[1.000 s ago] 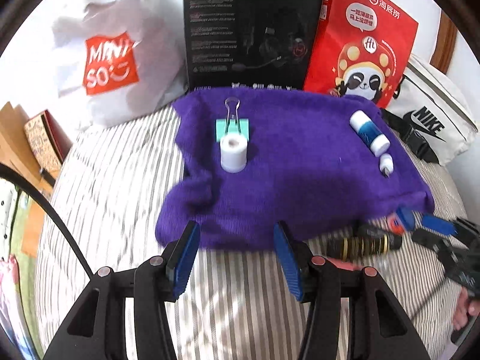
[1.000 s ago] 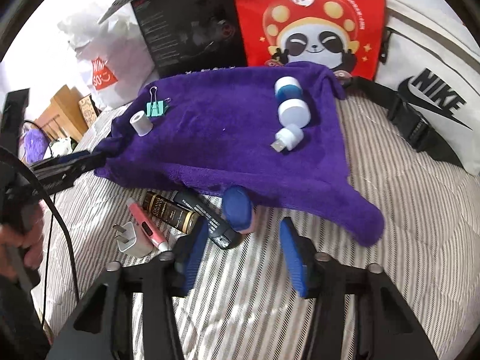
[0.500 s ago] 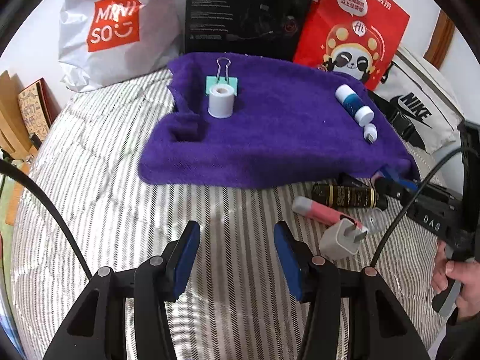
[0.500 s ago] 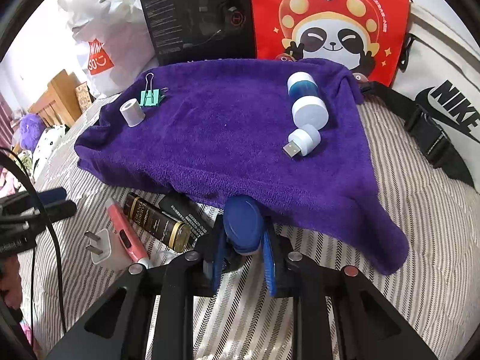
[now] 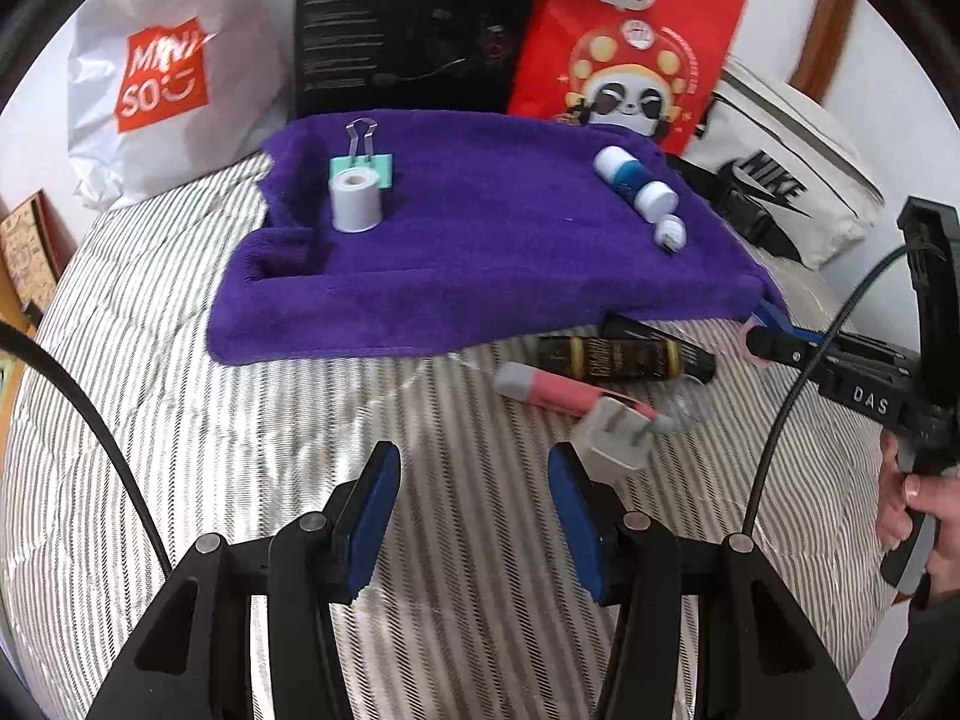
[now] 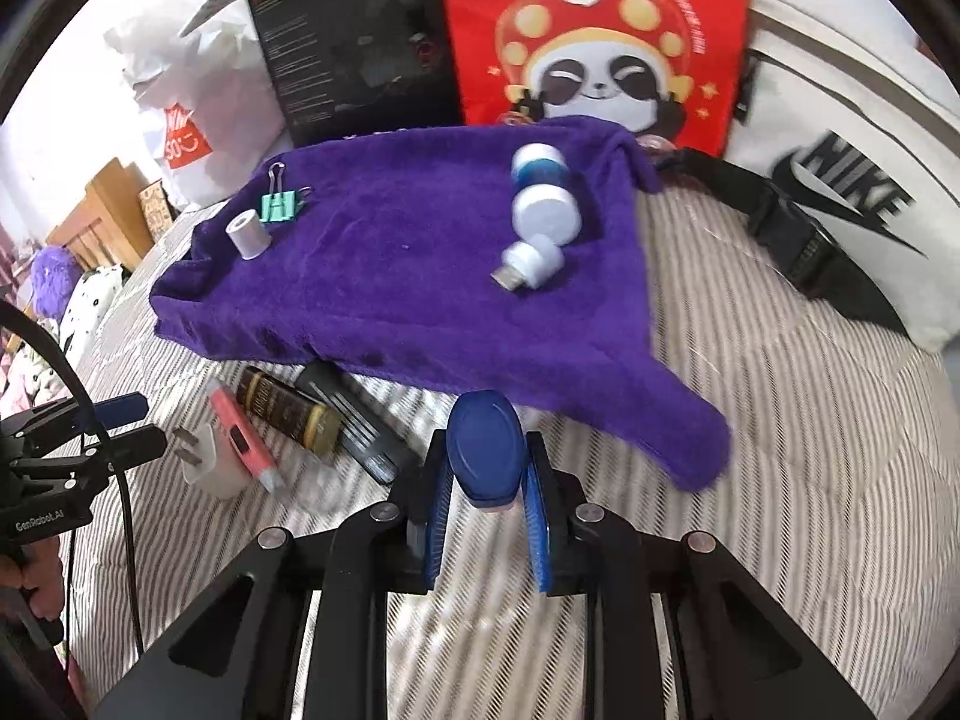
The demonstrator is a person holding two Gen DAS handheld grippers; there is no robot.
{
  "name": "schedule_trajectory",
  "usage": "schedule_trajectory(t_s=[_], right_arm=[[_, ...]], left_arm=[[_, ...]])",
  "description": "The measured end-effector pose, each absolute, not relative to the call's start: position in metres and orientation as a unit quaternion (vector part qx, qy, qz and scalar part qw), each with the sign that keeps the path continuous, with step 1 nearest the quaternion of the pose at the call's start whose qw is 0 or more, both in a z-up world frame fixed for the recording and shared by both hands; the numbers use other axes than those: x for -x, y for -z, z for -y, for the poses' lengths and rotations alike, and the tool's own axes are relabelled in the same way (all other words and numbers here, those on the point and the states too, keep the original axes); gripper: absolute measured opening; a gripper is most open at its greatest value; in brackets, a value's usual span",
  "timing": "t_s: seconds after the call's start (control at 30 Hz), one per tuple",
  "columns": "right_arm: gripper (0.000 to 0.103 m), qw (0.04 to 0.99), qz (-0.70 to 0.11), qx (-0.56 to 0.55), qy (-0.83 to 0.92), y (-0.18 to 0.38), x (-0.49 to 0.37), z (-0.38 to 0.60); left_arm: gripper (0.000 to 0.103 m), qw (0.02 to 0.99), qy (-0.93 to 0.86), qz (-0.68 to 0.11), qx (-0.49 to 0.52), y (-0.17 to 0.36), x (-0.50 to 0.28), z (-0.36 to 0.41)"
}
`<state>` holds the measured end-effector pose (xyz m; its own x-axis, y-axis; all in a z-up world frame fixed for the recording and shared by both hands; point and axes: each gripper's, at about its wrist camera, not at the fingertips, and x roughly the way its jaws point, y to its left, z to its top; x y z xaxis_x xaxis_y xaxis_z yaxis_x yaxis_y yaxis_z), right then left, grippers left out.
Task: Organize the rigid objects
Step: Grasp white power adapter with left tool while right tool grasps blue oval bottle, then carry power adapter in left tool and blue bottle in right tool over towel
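plastic, hard and light by our guess, the blue cap [image 6: 485, 447] sits pinched in our right claw [image 6: 486, 498] just off the purple towel [image 6: 420, 276] edge, gripped across its smooth, likely slippery sides, while our left claw [image 5: 474, 516] hangs open over the bed [image 5: 240, 420].

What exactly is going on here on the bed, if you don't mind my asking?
A person is tidying small items with a handheld gripper in each hand. The right gripper is shut on a blue-capped item just off the purple towel. The left gripper hangs open over the striped bedding. A white roll, binder clip and bottle lie on the towel.
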<state>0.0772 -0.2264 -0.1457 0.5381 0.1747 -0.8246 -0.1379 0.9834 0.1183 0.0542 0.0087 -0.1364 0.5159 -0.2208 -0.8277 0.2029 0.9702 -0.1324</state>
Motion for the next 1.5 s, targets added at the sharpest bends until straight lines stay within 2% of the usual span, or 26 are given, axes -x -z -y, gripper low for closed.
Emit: schedule_trajectory(t_s=[0.83, 1.0, 1.07, 1.23, 1.5], right_arm=[[0.022, 0.873, -0.481, -0.042, -0.066, 0.148, -0.059, 0.257], [0.022, 0.871, -0.485, -0.041, -0.066, 0.150, -0.061, 0.259], [0.022, 0.870, -0.486, -0.041, -0.066, 0.151, -0.062, 0.259], [0.022, 0.870, -0.487, -0.041, -0.065, 0.154, -0.063, 0.258], [0.022, 0.870, -0.486, -0.036, -0.073, 0.152, -0.063, 0.252]], left_arm=[[0.049, 0.857, 0.189, -0.473, -0.079, 0.155, -0.060, 0.050], [0.040, 0.857, 0.192, -0.470, -0.092, 0.156, -0.060, 0.054], [0.039, 0.857, 0.191, -0.470, -0.093, 0.156, -0.060, 0.055], [0.029, 0.857, 0.189, -0.472, -0.082, 0.155, -0.062, 0.052], [0.029, 0.855, 0.183, -0.480, -0.075, 0.154, -0.062, 0.047]])
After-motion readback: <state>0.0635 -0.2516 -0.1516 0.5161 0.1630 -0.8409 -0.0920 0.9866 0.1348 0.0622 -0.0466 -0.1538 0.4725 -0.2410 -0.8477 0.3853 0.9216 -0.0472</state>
